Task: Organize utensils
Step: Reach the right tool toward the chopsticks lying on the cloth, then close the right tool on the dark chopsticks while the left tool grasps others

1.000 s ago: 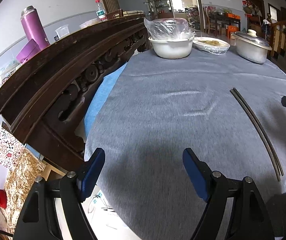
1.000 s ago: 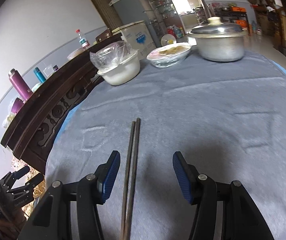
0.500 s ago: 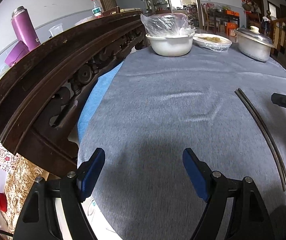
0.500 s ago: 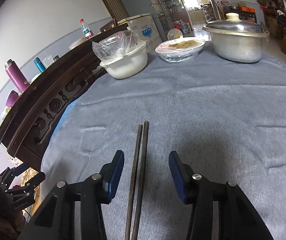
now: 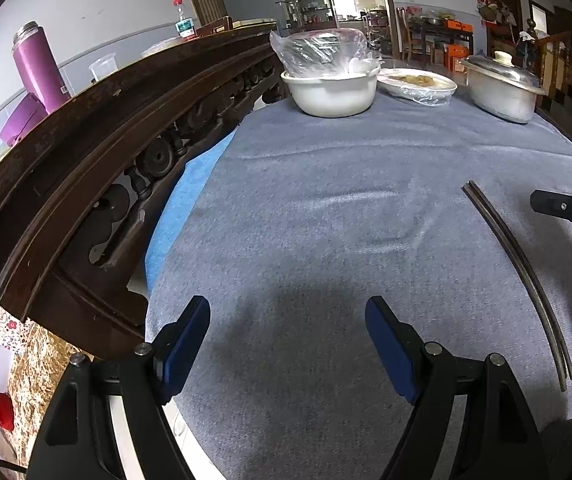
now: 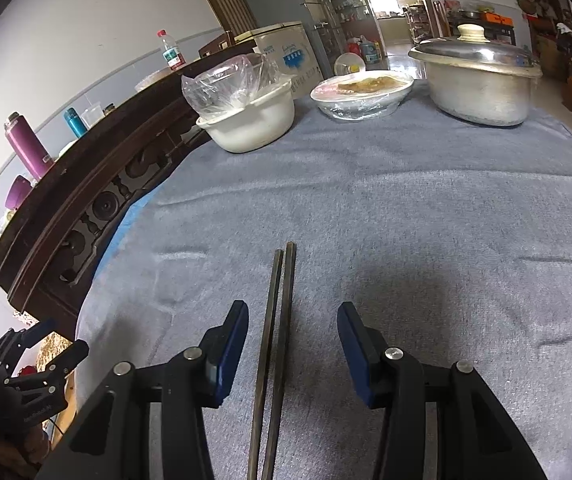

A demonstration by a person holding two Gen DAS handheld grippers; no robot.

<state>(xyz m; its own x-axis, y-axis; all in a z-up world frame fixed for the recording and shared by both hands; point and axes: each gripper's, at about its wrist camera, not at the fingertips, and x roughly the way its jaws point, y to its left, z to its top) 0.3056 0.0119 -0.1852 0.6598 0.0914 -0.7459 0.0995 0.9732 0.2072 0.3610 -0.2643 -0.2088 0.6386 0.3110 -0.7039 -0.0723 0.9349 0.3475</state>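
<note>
Evidently the pair of chopsticks [image 6: 276, 344] lay flat on the grey cloth [image 6: 406, 220], side by side and touching or nearly so, running away from the near edge between the jaws of the right gripper [image 6: 292, 340]. Its blue pads [image 6: 233, 344] stood apart on either side of the pair and pressed on neither stick. The left gripper [image 5: 288, 344] hung spread over bare cloth, nothing between its jaws, well apart from the sticks.

The chopsticks were judged light, stiff and slender, with a smooth dark finish likely to slip against a flat pad. Lying low on soft pile, they offered little height to bite on. Squeezing across both at once could roll one over the other or splay them. A hold near the middle of their length appeared soundest, pads lowered to the cloth so both sticks were gathered together. The covered bowl [image 6: 250, 120], dish [image 6: 362, 94] and lidded pot [image 6: 478, 80] stood clear at the far edge.
</note>
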